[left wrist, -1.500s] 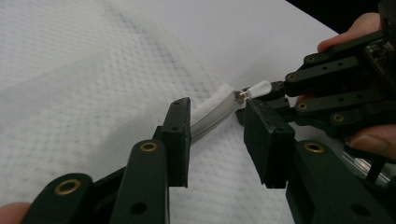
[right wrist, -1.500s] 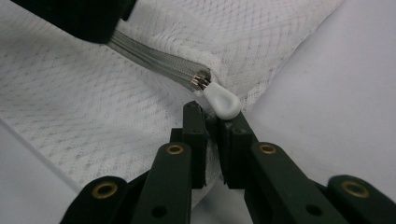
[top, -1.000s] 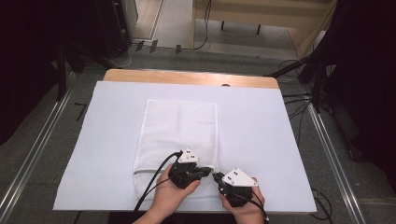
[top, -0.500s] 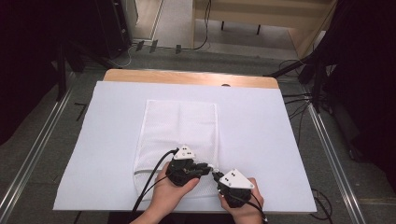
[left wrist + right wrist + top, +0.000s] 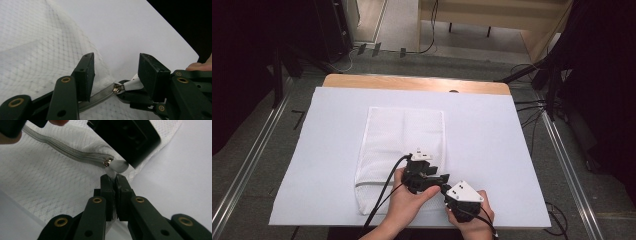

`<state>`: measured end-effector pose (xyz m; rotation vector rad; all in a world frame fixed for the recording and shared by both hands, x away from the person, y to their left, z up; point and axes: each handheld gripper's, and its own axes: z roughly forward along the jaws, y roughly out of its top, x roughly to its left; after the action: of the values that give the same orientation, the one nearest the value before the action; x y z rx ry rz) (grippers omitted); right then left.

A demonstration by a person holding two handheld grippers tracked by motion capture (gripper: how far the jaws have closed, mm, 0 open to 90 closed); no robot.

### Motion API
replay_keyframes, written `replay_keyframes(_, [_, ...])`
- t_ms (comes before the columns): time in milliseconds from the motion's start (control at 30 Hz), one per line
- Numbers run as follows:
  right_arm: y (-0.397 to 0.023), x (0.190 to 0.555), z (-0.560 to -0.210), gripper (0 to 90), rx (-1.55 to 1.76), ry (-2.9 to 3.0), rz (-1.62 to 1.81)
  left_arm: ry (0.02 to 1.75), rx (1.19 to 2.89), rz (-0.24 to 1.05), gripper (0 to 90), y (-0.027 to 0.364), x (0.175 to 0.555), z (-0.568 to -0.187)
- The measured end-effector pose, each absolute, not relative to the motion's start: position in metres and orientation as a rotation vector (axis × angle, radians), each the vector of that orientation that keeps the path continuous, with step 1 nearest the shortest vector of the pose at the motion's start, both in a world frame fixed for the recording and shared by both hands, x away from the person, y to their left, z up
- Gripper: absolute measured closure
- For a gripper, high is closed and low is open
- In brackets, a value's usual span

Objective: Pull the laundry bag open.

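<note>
A white mesh bag [image 5: 399, 150] lay flat on the tabletop [image 5: 492, 130], its zipper [image 5: 100, 96] running along the near edge. The left gripper [image 5: 116, 75] hovered over the zipper's right end, jaws apart, straddling the slider [image 5: 117, 88] (nothing gripped). Just right, the right gripper [image 5: 113, 182] had its jaws clamped on the white pull tab [image 5: 118, 166], the zipper stretching away leftward.

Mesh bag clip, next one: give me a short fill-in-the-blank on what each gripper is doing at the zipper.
1. The right gripper is shut on the white ____ of the zipper.
2. The left gripper has its jaws ____.
3. The mesh bag lies on a white ____.

Missing words: pull tab; open; sheet
</note>
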<state>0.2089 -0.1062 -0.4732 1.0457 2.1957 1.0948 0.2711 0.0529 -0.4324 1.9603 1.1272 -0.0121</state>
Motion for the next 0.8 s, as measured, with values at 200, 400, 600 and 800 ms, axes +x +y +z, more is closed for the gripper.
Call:
replay_keyframes(200, [-0.106, 0.210, -0.474, 88.0, 1.044, 2.204, 1.081, 1.120, 1.995, -0.018, 45.7, 0.049, 0.270, -0.433])
replay_keyframes(400, [-0.106, 0.210, -0.475, 87.9, 1.045, 2.207, 1.078, 1.088, 2.006, -0.028, 54.4, 0.054, 0.269, -0.430])
replay_keyframes(600, [-0.107, 0.210, -0.474, 87.9, 1.044, 2.207, 1.085, 1.085, 1.996, -0.051, 57.8, 0.057, 0.269, -0.429])
replay_keyframes(800, [-0.108, 0.210, -0.473, 87.9, 1.054, 2.201, 1.088, 1.076, 1.988, -0.090, 63.7, 0.065, 0.268, -0.429])
